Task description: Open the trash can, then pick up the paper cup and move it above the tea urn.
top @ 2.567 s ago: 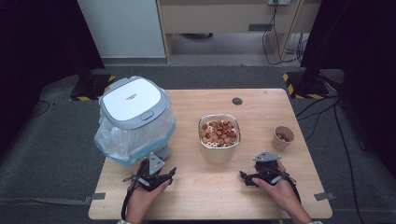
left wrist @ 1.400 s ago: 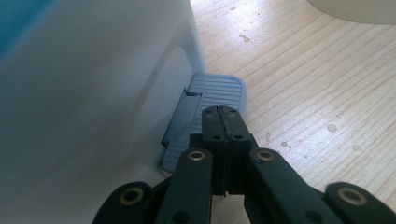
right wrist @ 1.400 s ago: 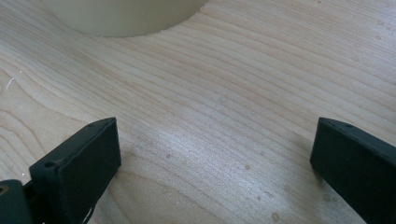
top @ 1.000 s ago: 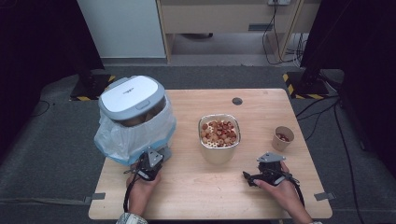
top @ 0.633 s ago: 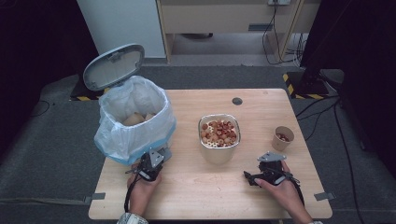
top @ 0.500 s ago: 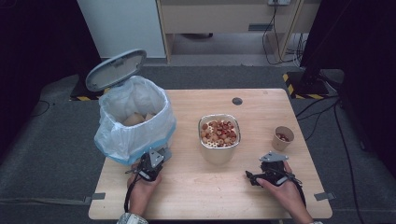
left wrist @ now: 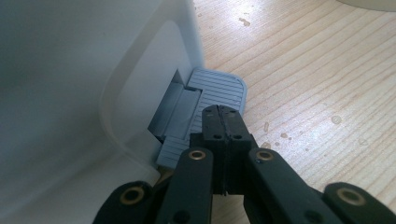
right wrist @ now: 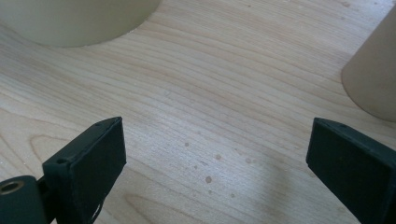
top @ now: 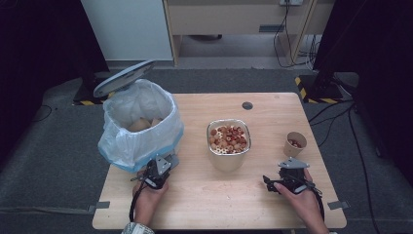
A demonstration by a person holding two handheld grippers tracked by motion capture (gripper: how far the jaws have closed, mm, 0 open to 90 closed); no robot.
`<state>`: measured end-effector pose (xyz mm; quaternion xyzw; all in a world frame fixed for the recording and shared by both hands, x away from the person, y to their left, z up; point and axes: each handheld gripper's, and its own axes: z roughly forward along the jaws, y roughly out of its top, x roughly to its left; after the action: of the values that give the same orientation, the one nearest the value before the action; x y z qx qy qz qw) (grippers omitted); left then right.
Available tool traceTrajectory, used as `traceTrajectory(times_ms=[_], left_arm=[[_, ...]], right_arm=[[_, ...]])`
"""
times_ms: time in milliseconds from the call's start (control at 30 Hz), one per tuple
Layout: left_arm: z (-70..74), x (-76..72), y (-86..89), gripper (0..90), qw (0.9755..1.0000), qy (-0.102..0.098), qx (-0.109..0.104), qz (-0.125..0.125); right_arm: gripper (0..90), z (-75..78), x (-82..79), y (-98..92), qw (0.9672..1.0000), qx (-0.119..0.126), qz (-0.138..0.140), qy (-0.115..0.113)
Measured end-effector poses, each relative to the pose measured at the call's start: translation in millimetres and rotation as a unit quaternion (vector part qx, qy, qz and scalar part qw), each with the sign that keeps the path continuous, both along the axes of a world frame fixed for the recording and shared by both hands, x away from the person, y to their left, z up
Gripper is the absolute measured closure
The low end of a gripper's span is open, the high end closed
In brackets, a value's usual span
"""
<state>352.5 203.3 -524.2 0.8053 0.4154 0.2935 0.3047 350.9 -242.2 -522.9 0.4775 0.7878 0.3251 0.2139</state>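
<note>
Jaws of your left gripper [left wrist: 219, 122] are clenched with nothing between them, tips pressing the grey pedal [left wrist: 205, 100] of the bin [top: 139, 124] at the desk's [top: 272, 105] left edge; its lid [top: 124, 78] stands raised. Your right gripper [top: 270, 184] rests released near the front right corner, jaws wide over bare wood.

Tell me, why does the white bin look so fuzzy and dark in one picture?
In the left gripper view the bin wall sits very close to the camera, so it blurs and falls in shade, while the grey pedal stays sharp. In the high view the whole picture is soft, and the floor around the table is dim.
</note>
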Motion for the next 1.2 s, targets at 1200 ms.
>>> traceTrajectory(times_ms=[1200], left_arm=[[-0.2,0.2,0.3,89.4,1.0000,0.001,-0.003,-0.001]], right_arm=[[10.9,17.1,10.7,-47.1,0.9920,0.012,-0.122,-0.030]])
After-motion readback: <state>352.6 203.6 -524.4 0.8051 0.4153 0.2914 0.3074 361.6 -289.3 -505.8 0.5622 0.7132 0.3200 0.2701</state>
